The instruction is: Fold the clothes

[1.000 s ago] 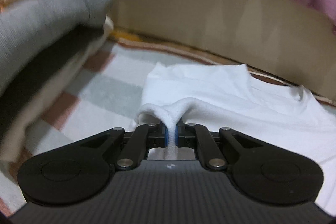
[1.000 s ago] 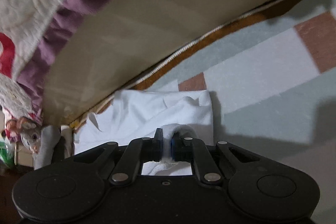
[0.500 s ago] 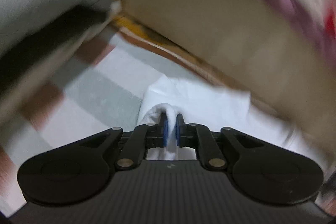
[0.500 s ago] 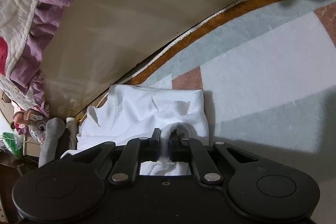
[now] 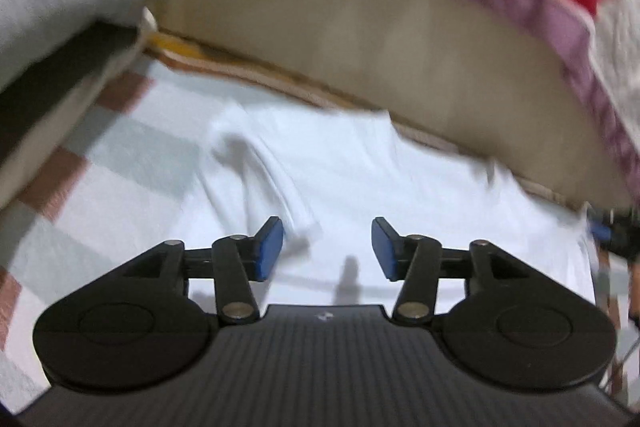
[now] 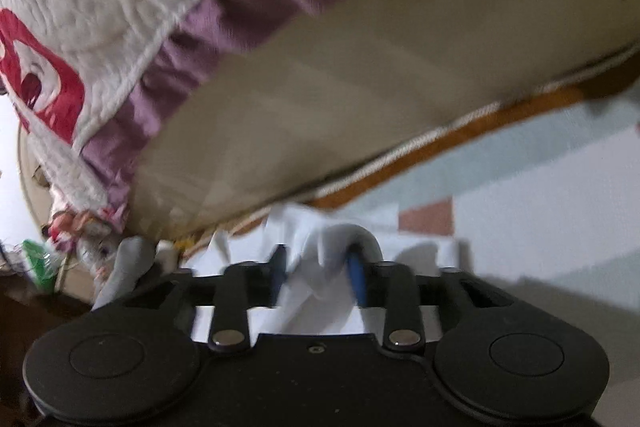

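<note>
While your left gripper gapes empty over the white shirt, your right gripper's parted fingers straddle a fold; free them.

— How many garments lie on the rug?
— One white shirt, centre of frame, on one checked rug.
— And folded ones?
— One stack, upper left.
— Grippers?
— Two: left gripper, right gripper. One stuffed toy, lower left.
</note>
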`<move>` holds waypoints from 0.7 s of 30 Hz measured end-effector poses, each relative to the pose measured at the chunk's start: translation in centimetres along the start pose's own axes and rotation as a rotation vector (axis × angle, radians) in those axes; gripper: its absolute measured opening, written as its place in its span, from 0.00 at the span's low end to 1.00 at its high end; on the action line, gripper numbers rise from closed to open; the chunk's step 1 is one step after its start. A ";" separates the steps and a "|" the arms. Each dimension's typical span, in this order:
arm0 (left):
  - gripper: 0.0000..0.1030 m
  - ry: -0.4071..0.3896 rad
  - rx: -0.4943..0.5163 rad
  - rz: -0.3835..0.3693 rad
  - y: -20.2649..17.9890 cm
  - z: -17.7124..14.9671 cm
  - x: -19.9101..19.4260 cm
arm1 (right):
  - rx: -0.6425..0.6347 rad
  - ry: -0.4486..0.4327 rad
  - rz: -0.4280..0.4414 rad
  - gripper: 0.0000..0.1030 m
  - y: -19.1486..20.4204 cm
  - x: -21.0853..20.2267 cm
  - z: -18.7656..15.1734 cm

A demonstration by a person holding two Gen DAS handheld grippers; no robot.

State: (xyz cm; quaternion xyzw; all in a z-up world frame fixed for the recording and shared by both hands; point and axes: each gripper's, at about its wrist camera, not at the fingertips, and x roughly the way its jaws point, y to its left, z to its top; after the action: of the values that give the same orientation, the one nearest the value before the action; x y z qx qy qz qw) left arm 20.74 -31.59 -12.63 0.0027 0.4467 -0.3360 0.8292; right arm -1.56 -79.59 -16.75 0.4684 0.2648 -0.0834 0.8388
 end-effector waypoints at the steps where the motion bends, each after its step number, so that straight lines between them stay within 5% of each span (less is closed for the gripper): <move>1: 0.49 0.011 -0.010 0.012 -0.1 -0.3 0.2 | -0.008 -0.011 0.002 0.44 0.2 -0.1 0.1; 10: 0.51 -0.030 -0.079 0.167 1.4 -0.7 3.3 | -0.288 -0.042 -0.102 0.47 4.8 -4.6 -1.9; 12: 0.42 -0.044 -0.099 0.174 1.8 -0.6 3.8 | -0.384 -0.005 -0.124 0.49 5.6 -4.4 -2.2; 15: 0.14 -0.041 -0.042 0.199 1.5 -0.4 4.4 | -0.557 0.121 -0.234 0.49 5.4 -1.5 -3.4; 18: 0.07 -0.070 0.026 0.201 0.7 0.4 4.2 | -0.652 0.184 -0.323 0.49 4.4 1.1 -4.1; 21: 0.06 -0.132 0.071 0.194 0.2 2.8 4.0 | -0.614 0.128 -0.316 0.48 3.3 2.1 -3.3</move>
State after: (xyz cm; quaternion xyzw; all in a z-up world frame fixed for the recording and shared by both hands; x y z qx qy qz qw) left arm 24.39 -34.49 -13.94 0.0532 0.3767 -0.2694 0.8847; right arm 0.32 -74.83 -16.79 0.1518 0.3988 -0.0991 0.8990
